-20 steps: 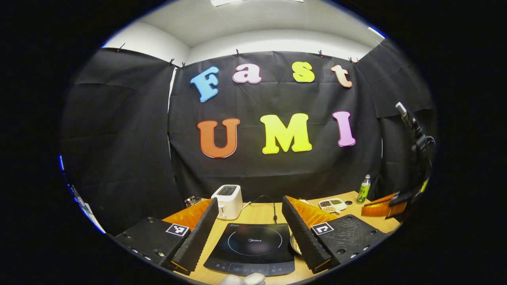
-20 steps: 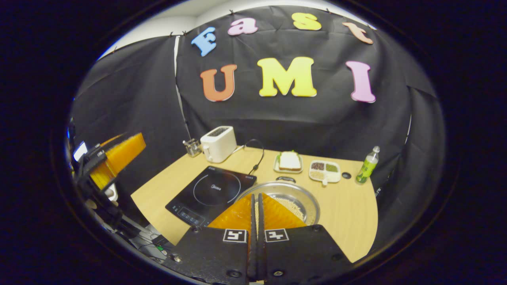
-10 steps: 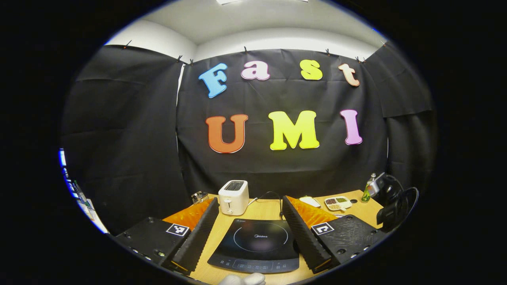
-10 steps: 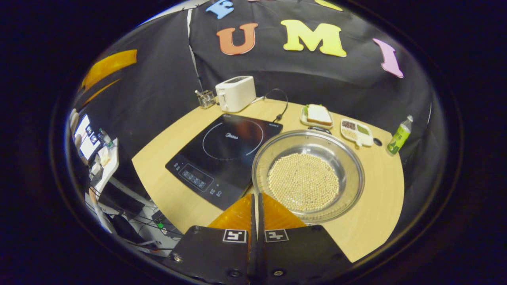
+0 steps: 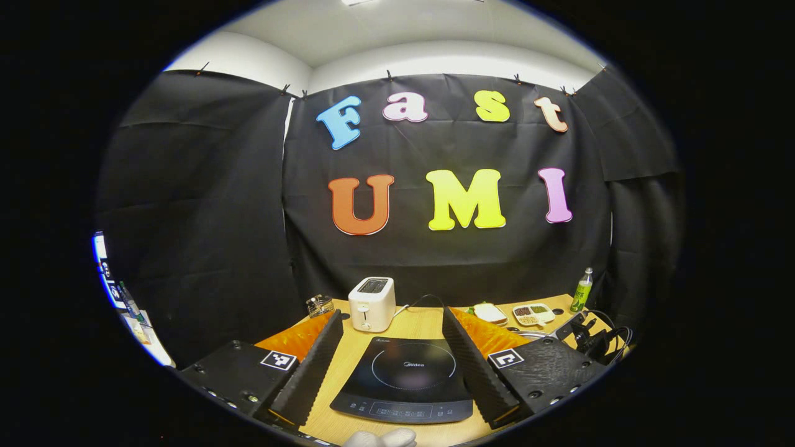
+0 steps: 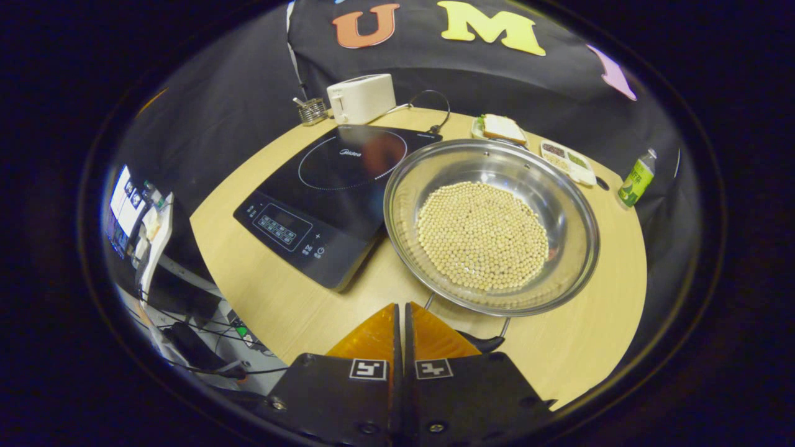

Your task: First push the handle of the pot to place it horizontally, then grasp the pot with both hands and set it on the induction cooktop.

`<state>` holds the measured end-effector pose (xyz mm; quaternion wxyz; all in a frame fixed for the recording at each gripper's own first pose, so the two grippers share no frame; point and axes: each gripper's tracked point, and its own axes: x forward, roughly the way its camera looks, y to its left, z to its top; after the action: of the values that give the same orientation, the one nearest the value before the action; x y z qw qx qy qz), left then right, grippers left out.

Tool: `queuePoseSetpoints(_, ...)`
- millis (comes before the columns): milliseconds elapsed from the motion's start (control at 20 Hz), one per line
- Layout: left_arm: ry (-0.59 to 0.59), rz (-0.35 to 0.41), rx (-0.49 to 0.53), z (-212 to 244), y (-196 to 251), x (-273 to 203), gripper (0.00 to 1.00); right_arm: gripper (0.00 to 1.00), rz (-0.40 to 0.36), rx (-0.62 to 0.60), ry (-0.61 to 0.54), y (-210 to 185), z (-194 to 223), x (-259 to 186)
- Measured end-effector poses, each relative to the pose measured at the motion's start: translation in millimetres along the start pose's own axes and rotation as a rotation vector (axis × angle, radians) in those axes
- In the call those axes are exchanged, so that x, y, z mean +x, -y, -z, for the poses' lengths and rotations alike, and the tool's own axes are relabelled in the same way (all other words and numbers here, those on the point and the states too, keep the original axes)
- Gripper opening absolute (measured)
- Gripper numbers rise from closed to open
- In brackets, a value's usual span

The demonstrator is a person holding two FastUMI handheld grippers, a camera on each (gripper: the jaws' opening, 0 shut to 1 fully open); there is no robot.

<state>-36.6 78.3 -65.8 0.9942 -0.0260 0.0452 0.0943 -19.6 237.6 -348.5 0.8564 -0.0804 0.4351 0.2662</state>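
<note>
We hold the right gripper [image 6: 400, 310] with its jaws closed on nothing, low beside the pot's [image 6: 490, 226] near handle [image 6: 478, 335]. The pot, full of beans [image 6: 481, 236], sits on the table [image 6: 584, 347], touching the cooktop [image 6: 329, 198]. Our left gripper [image 5: 391, 347] hangs wide above the cooktop. A hard shove could slide the pot or spill beans.

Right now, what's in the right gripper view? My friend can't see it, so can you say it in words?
A shiny metal pot full of small pale beans sits on a wooden table, next to a black induction cooktop. The right gripper, fingers shut, hovers near the pot's dark handle. Farther back stand a white toaster, a sandwich and a green bottle.
</note>
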Motion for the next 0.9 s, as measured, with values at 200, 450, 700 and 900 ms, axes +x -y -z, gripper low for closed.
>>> queuePoseSetpoints(200, -0.003, -0.001, 0.020, 2, 1, -1, 0.96, 0.04, 0.005, -0.029, 0.001, 1, 3, 1)
queuePoseSetpoints(450, -0.014, 0.008, 0.018, 4, 5, -3, 0.96, 0.00, 0.018, 0.000, -0.017, 13, 15, 2)
queuePoseSetpoints(700, -0.020, 0.021, 0.018, 6, 13, 2, 0.96, 0.04, 0.049, 0.042, -0.024, 36, 20, 1)
queuePoseSetpoints(900, -0.026, 0.034, 0.024, 7, 19, 7, 0.96, 0.00, 0.080, 0.077, -0.033, 57, 24, 0)
